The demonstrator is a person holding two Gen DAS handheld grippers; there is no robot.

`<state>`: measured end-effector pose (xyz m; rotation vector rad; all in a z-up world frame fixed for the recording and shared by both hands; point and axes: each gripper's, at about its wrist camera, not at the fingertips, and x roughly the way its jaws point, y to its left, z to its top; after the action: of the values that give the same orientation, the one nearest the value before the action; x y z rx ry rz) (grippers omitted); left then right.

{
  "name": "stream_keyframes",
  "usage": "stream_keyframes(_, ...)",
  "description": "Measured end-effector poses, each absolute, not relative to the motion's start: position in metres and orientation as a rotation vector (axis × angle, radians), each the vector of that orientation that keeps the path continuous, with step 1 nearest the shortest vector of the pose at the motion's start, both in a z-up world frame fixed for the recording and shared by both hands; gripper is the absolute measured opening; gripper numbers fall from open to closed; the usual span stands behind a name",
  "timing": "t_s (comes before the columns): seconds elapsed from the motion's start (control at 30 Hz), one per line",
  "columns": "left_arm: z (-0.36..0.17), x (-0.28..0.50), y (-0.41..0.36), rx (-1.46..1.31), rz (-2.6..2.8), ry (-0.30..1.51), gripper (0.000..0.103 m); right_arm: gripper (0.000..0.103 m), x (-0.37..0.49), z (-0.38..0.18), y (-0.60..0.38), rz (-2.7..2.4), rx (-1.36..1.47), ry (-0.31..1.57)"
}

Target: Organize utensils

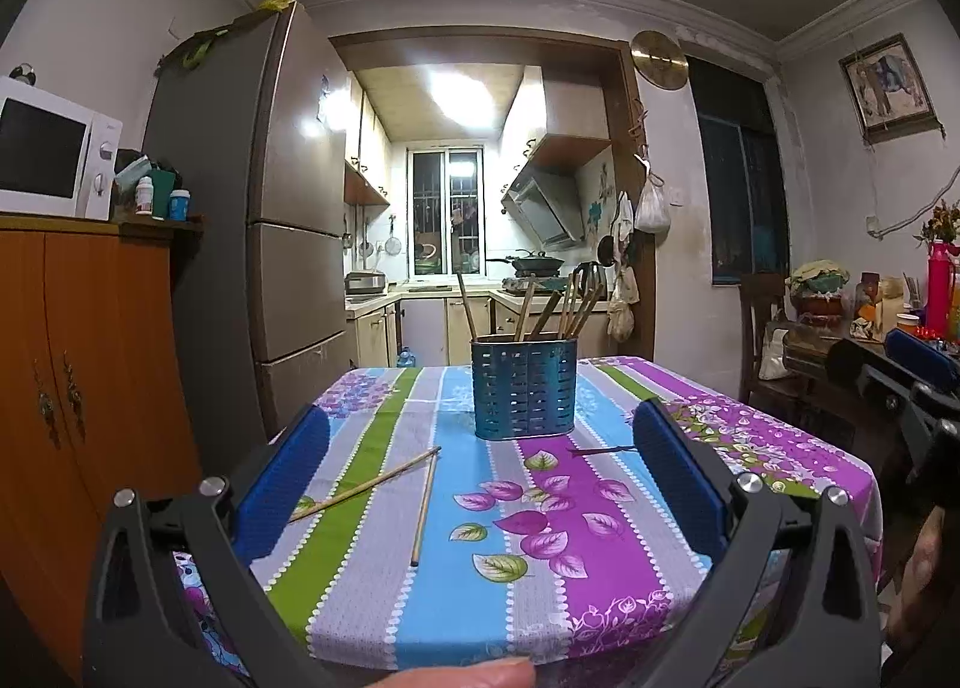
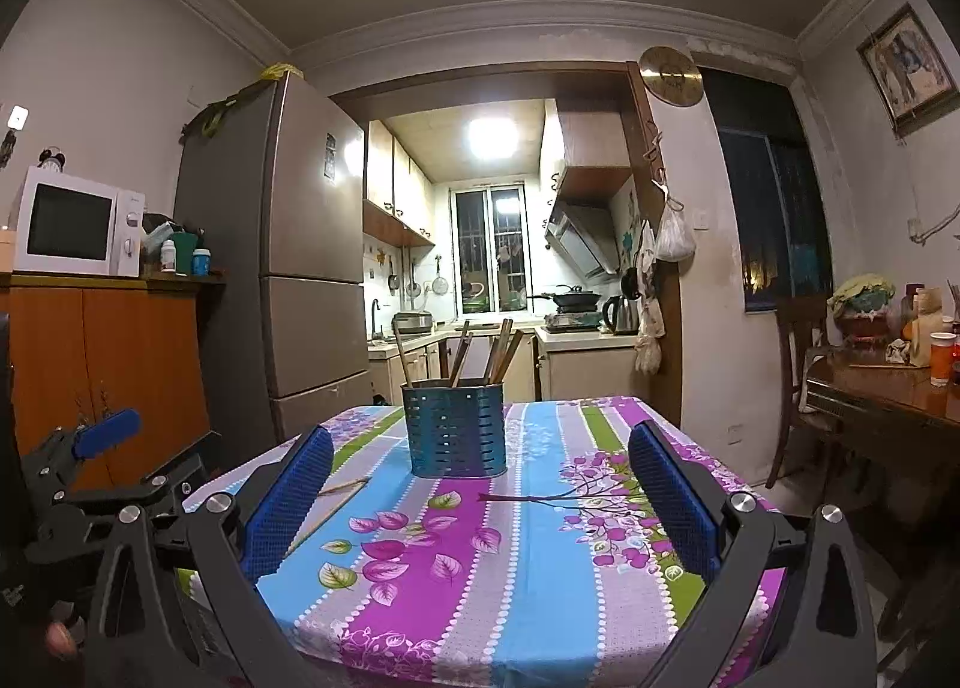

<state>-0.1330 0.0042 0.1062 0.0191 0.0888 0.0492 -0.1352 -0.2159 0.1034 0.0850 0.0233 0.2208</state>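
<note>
Both grippers are held spread and empty over the table, short of the utensil holder.

The left gripper and right gripper are parted, nothing between the pads. Before the blue utensil holder, two chopsticks are laid on the striped tablecloth, tips meeting toward the holder: one runs diagonally leftward, the other almost straight back. A dark stick is laid crosswise to the holder's right.

Table: holder, chopsticks.
</note>
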Motion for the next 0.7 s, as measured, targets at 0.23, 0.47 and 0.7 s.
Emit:
stream_keyframes(0.23,0.107,-0.131,0.01,0.015,0.056,0.099,0.098,0.098,-0.133,0.103,-0.222,0.21,0.087,0.034)
stream_keyframes(0.47,0.108,-0.132,0.012,0.009,0.049,0.094,0.098,0.098,-0.132,0.101,-0.227,0.188,0.071,0.026)
stream_keyframes(0.7,0.11,-0.133,0.014,0.002,0.058,0.089,0.098,0.098,-0.13,0.095,-0.233,0.167,0.058,0.038)
